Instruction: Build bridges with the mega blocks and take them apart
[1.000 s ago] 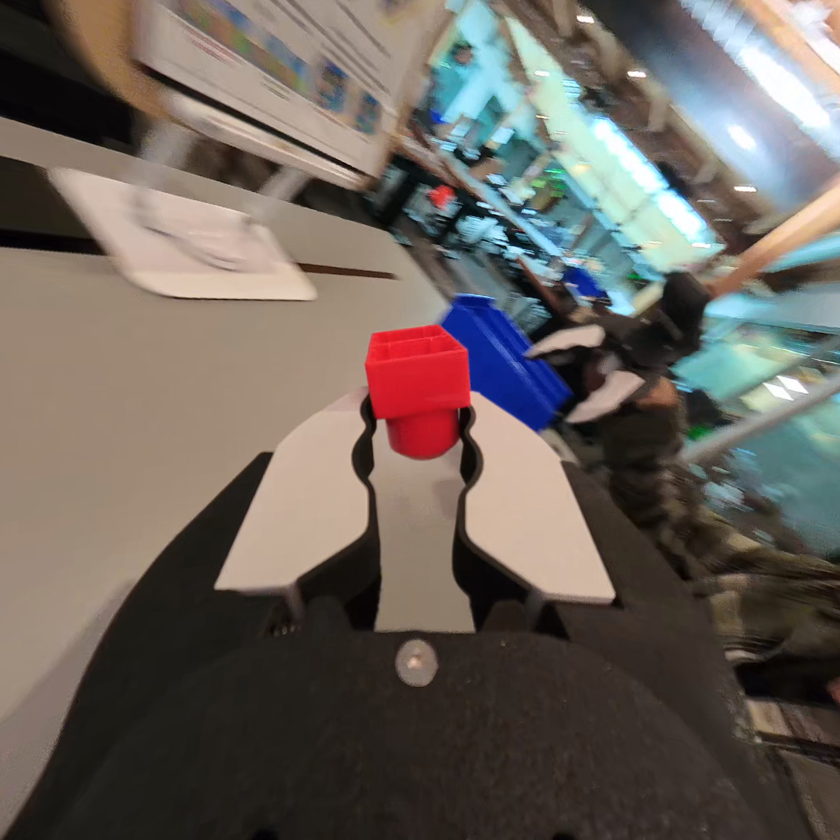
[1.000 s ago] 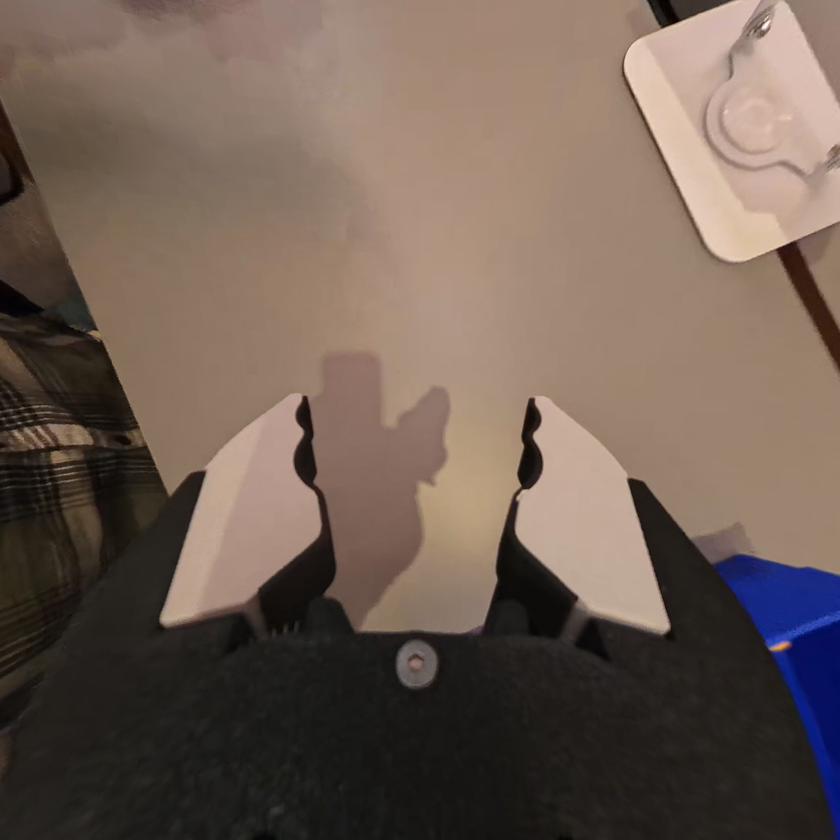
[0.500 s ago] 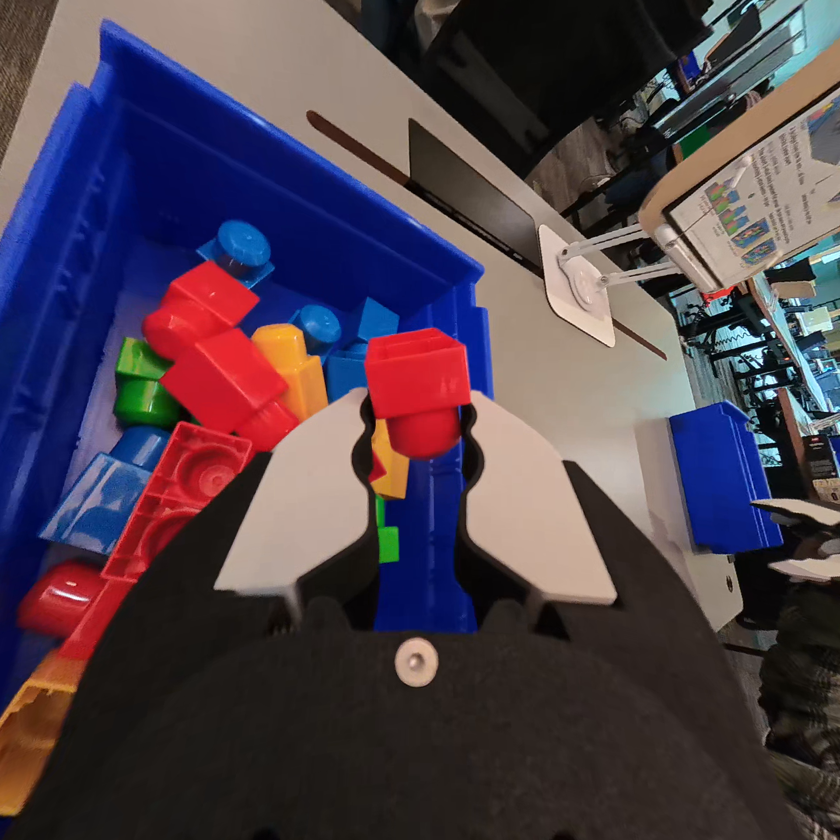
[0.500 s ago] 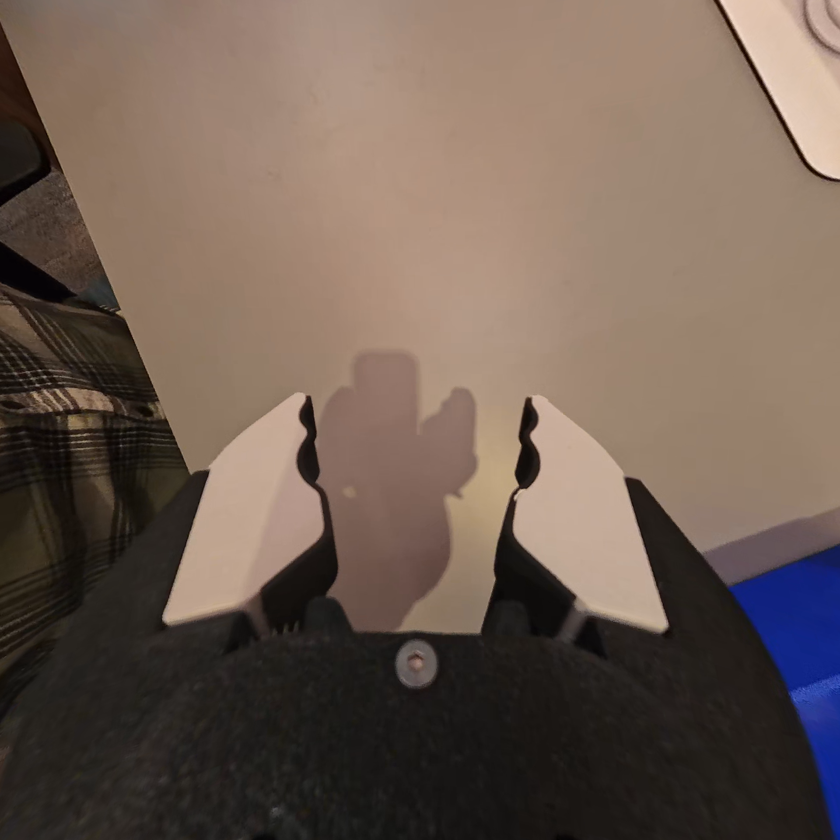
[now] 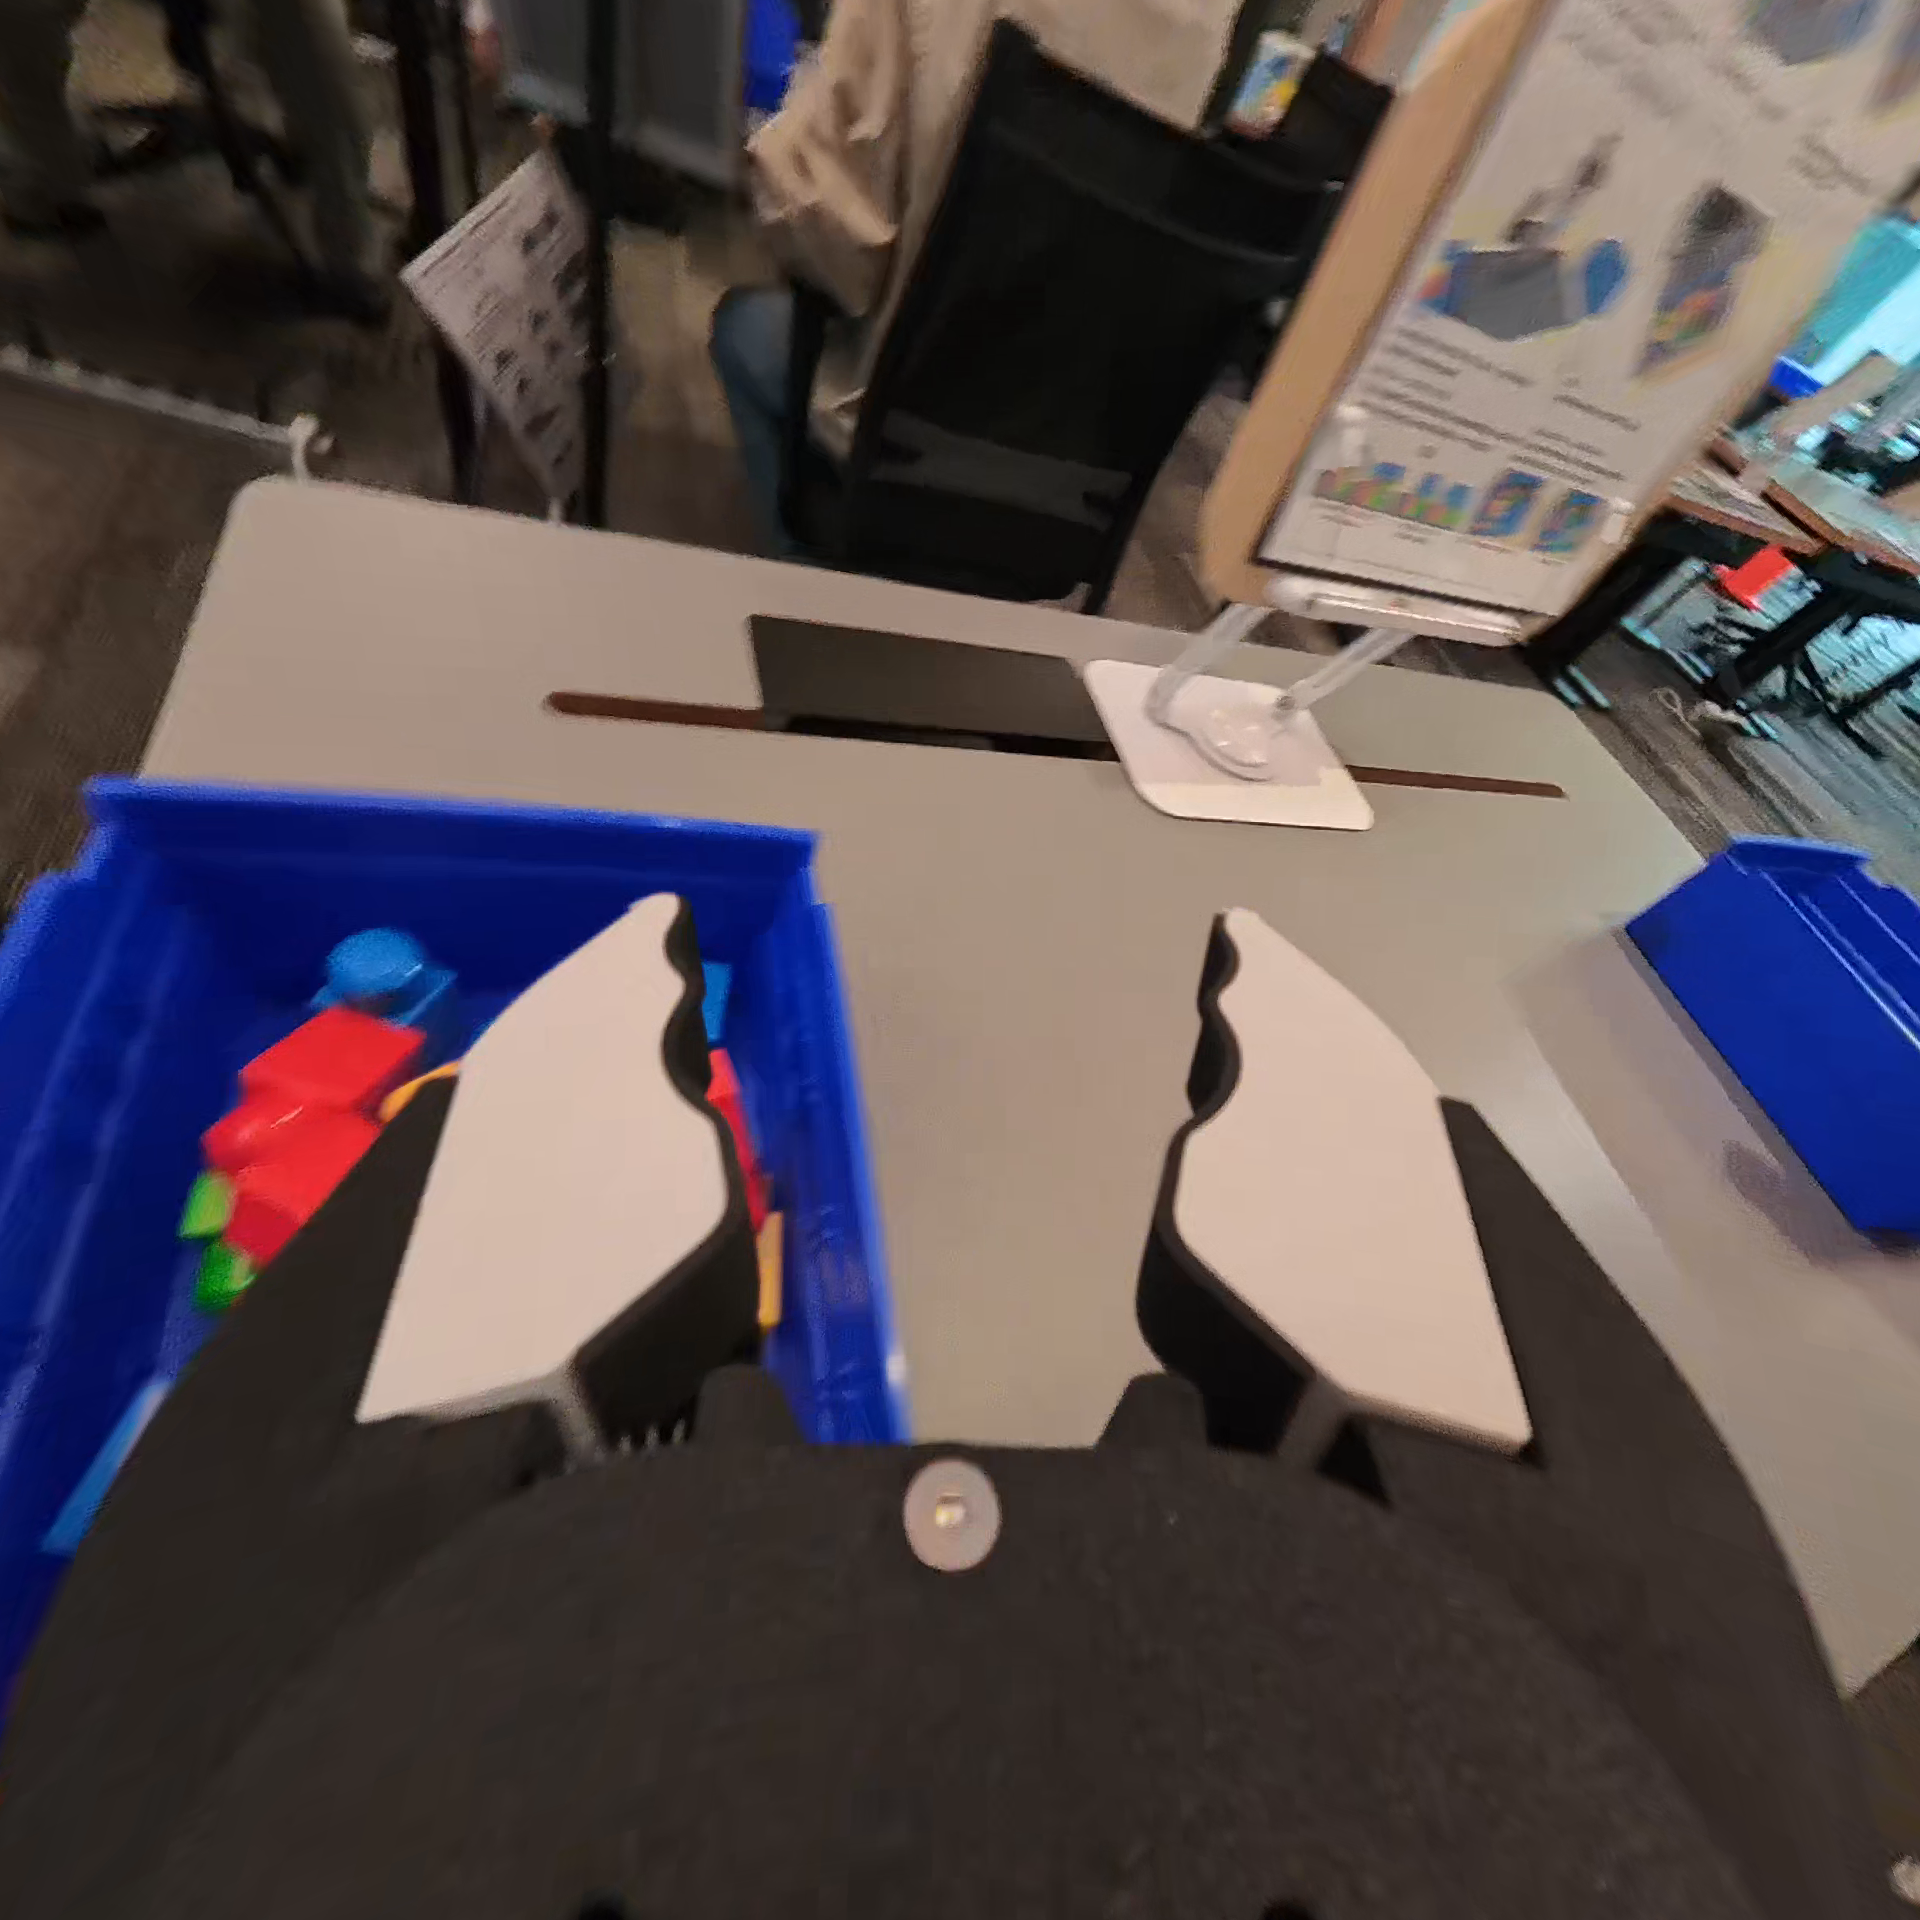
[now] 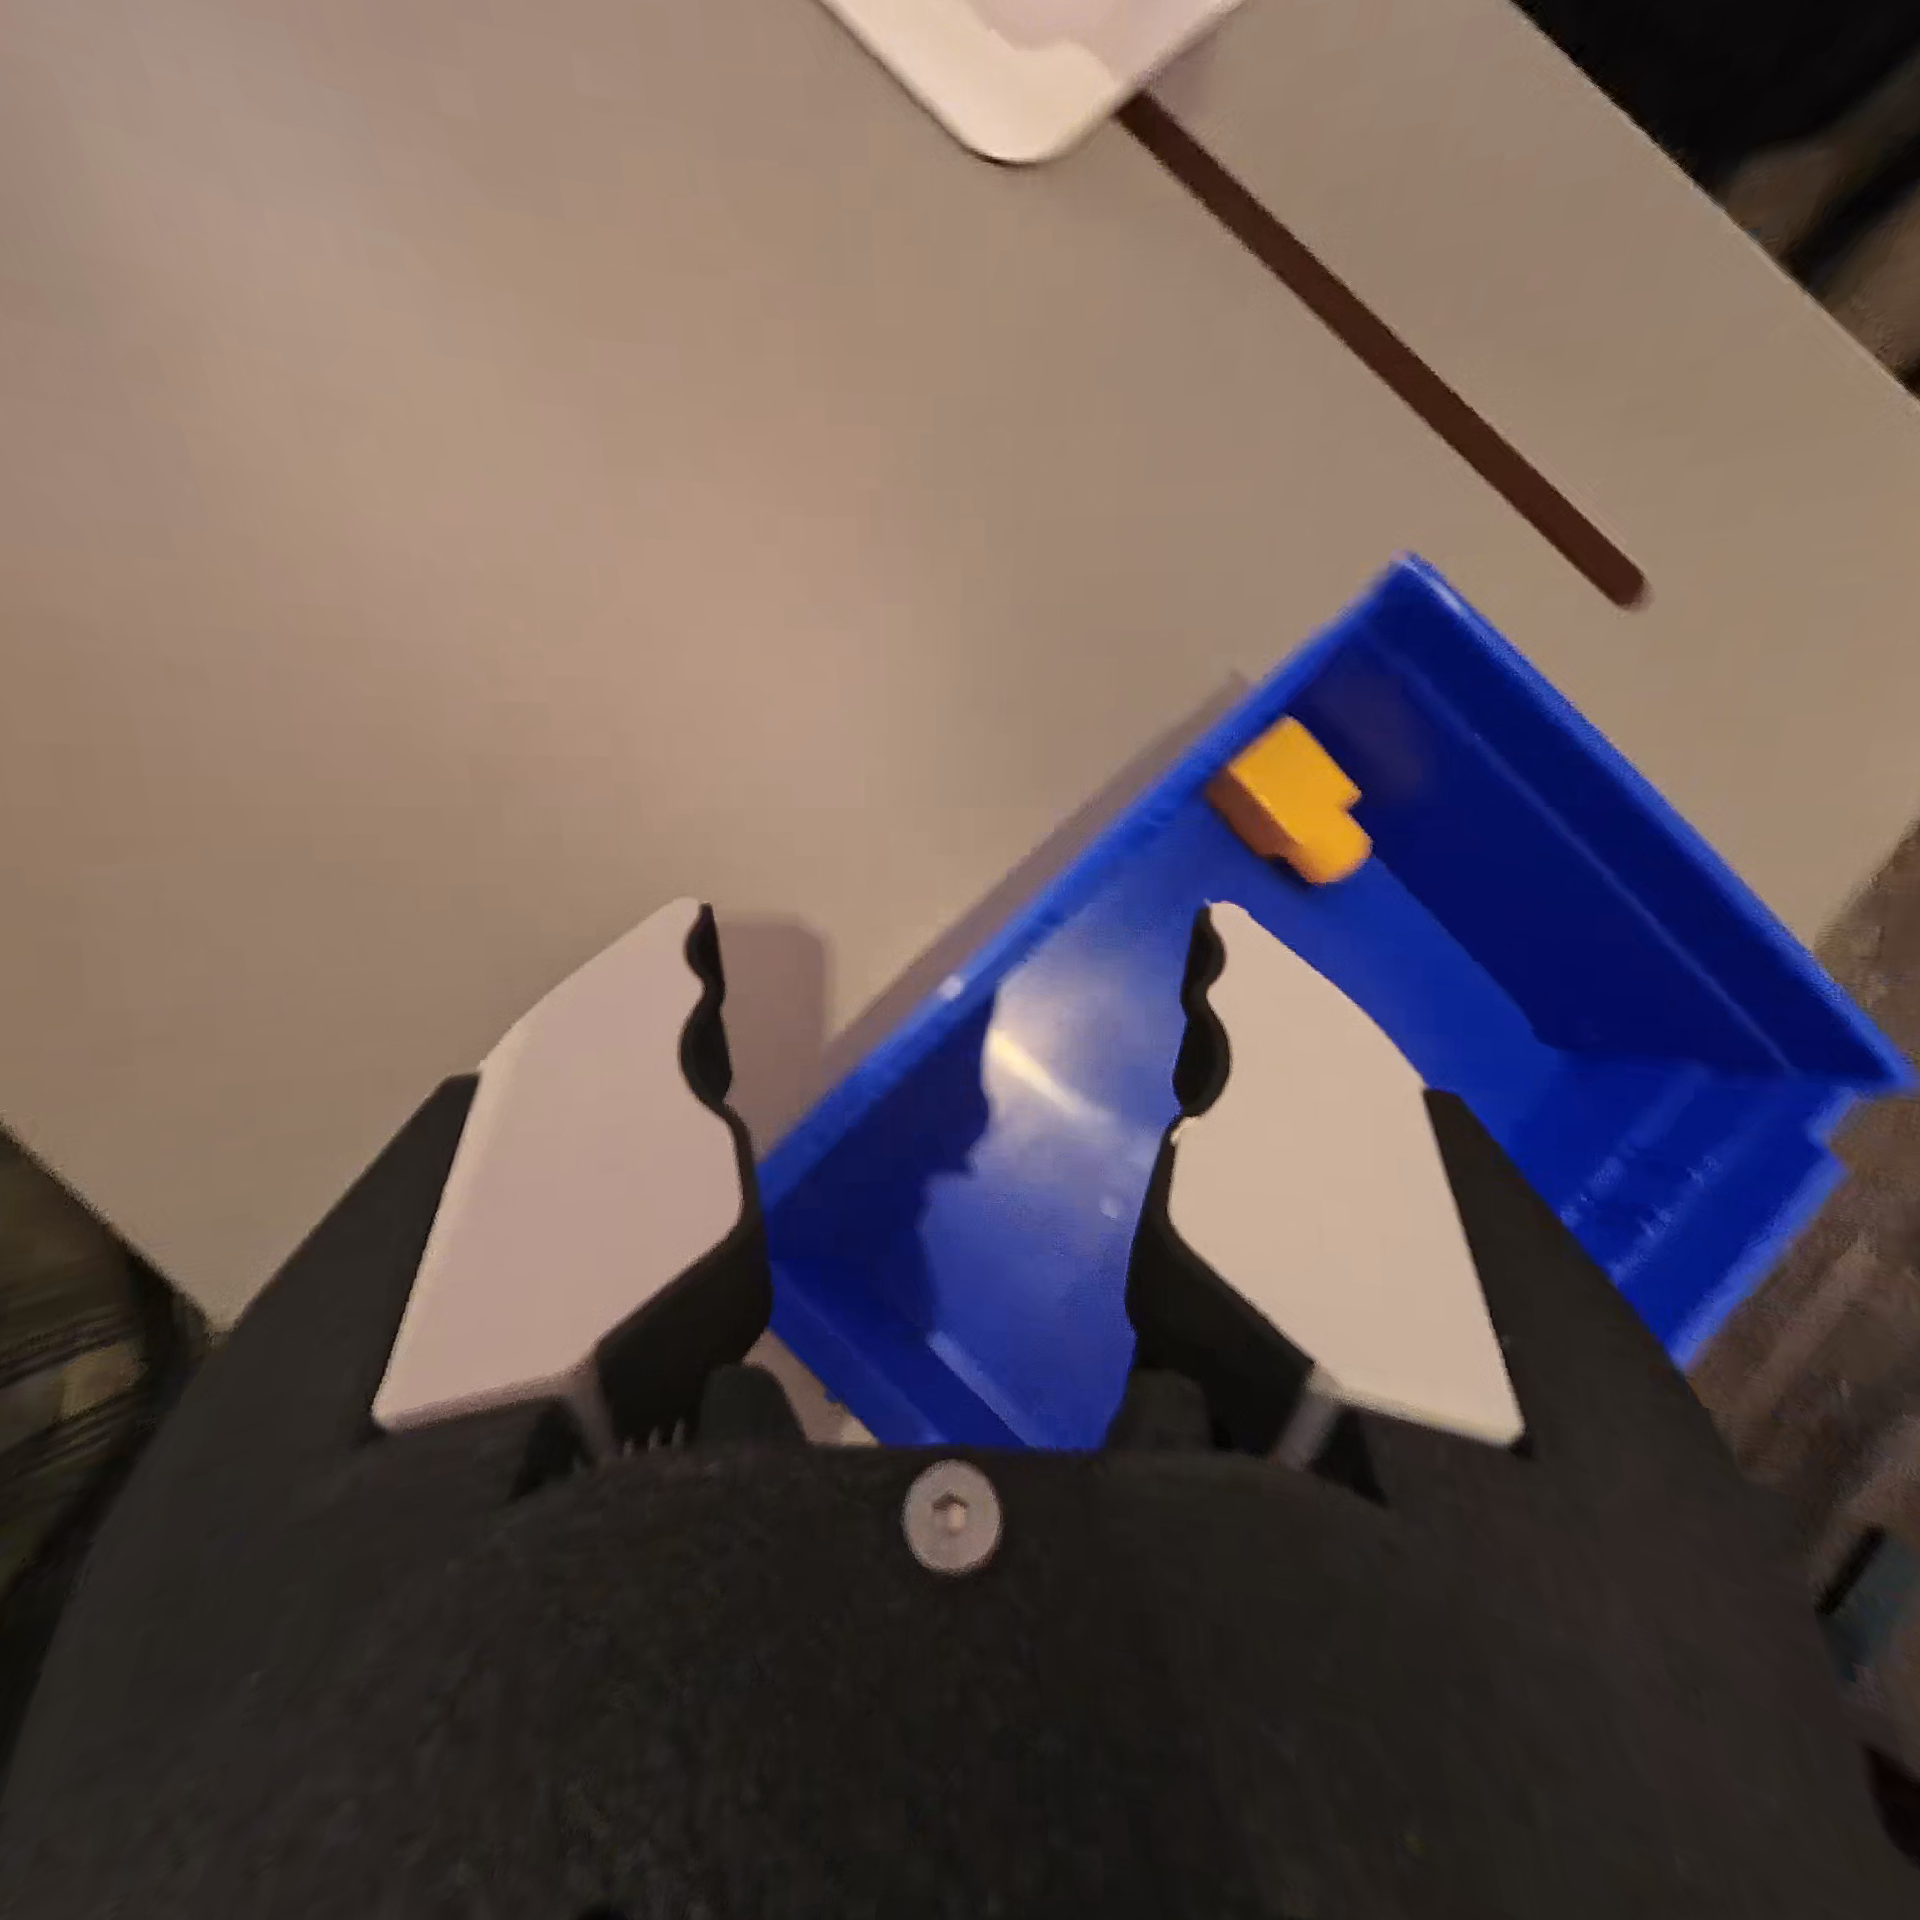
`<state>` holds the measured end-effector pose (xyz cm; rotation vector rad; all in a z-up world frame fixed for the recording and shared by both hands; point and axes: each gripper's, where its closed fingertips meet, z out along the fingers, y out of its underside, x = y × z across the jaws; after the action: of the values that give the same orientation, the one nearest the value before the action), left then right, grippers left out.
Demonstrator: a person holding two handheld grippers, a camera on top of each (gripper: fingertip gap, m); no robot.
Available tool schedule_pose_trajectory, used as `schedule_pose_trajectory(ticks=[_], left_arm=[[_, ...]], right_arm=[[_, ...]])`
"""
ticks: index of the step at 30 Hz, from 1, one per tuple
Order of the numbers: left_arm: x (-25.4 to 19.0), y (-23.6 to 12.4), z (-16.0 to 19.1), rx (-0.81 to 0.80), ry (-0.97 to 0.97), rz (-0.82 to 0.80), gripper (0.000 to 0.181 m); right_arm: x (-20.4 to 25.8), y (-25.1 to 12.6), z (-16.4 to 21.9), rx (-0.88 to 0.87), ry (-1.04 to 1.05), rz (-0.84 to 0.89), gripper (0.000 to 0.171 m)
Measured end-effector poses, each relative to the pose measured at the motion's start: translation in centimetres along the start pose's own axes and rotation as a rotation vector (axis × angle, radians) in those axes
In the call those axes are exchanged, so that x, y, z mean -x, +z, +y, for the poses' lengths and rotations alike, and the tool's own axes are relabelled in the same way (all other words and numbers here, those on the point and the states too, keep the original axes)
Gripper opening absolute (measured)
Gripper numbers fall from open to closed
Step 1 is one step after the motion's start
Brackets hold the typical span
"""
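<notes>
Grey table (image 5: 1018, 935) ahead, left gripper (image 5: 945, 966) spread wide and empty, blue bin (image 5: 821, 1091) under its left finger; right gripper (image 6: 951, 956) gapes over a second bin (image 6: 1558, 935).

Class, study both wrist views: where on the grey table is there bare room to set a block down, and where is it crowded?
Free: the grey table between the left blue bin and the right blue bin, bordered behind by the white stand base. Crowded: the left bin, full of blocks. The right bin holds one yellow block.
</notes>
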<state>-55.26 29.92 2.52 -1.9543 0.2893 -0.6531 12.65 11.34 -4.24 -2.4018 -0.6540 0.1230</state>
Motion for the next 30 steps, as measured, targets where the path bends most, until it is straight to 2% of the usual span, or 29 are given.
schedule_pose_trajectory(ticks=[3, 6, 9, 12, 14, 16, 25, 30], left_arm=[[-6.3, 0.6, 0.5, -0.002, 0.072, 0.121, 0.089], [-12.3, 1.5, 2.5, 0.034, 0.104, 0.267, 0.087], [-16.7, 2.3, 4.6, 0.087, 0.125, 0.372, 0.086], [-19.7, 2.5, 6.1, 0.130, 0.142, 0.440, 0.085], [-20.8, 2.5, 6.6, 0.142, 0.162, 0.451, 0.085], [-21.5, 2.4, 7.0, 0.152, 0.183, 0.452, 0.085], [-22.2, 2.3, 7.7, 0.177, 0.219, 0.435, 0.083], [-21.9, 2.3, 7.8, 0.184, 0.215, 0.427, 0.082]], right_arm=[[-5.1, 0.3, 1.1, -0.007, 0.163, 0.037, 0.079], [-8.3, 1.9, 2.1, -0.008, 0.287, 0.010, 0.070], [-10.0, 4.2, 2.7, 0.001, 0.142, -0.031, 0.066], [-10.4, 6.4, 4.0, 0.065, -0.201, -0.040, 0.064], [-11.0, 7.5, 4.3, 0.076, -0.386, -0.017, 0.059], [-11.2, 8.4, 4.5, 0.087, -0.462, -0.053, 0.054], [-12.7, 12.3, 6.3, 0.258, -0.596, -0.108, 0.052], [-13.1, 13.8, 6.2, 0.286, -0.622, -0.107, 0.053]])
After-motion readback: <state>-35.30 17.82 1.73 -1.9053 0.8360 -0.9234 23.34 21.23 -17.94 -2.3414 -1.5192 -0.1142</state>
